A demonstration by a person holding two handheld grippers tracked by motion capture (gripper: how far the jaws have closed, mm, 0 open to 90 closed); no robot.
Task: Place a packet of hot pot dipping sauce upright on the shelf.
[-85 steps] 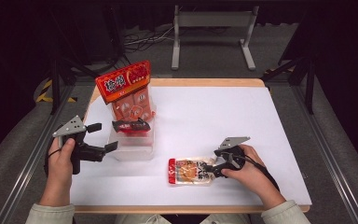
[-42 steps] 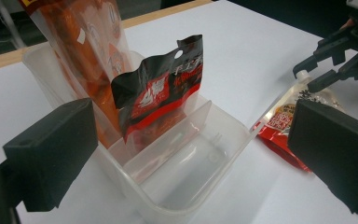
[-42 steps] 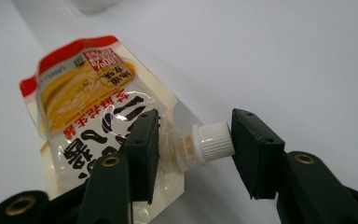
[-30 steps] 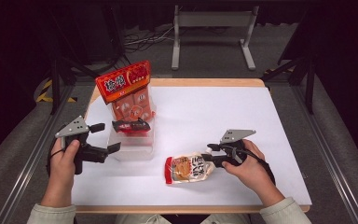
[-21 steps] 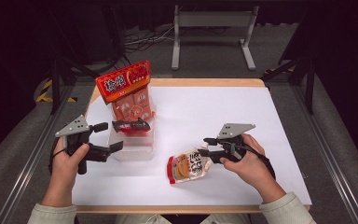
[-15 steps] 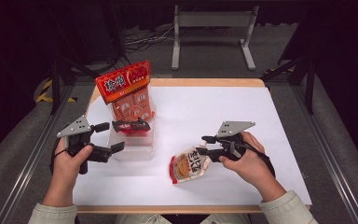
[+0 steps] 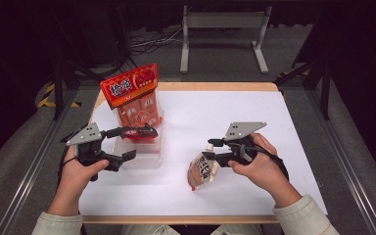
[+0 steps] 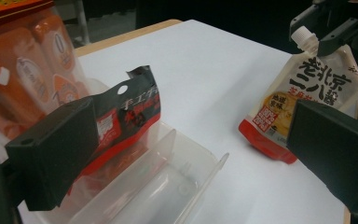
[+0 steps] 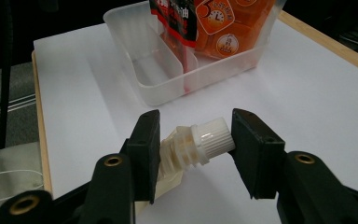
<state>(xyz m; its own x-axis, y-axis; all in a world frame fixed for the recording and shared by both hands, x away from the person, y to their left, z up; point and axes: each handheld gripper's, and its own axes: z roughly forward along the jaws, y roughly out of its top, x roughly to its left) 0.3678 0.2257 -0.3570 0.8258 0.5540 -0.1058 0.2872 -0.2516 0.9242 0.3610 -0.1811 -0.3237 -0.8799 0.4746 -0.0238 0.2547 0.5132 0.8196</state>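
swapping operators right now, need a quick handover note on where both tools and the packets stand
Right tool: shut on the spout pouch, clamped at its white cap; the pouch hangs tilted with its bottom edge at the white table.
Left tool: open, jaws either side of the clear bin at its near end, gripping nothing.
Bin: orange bag in the far section, dark red packet in the middle, near section free.
Done: two packets are in the bin, pouch is picked up.
Left: probably carry the pouch over and drop it into the free section, then release.
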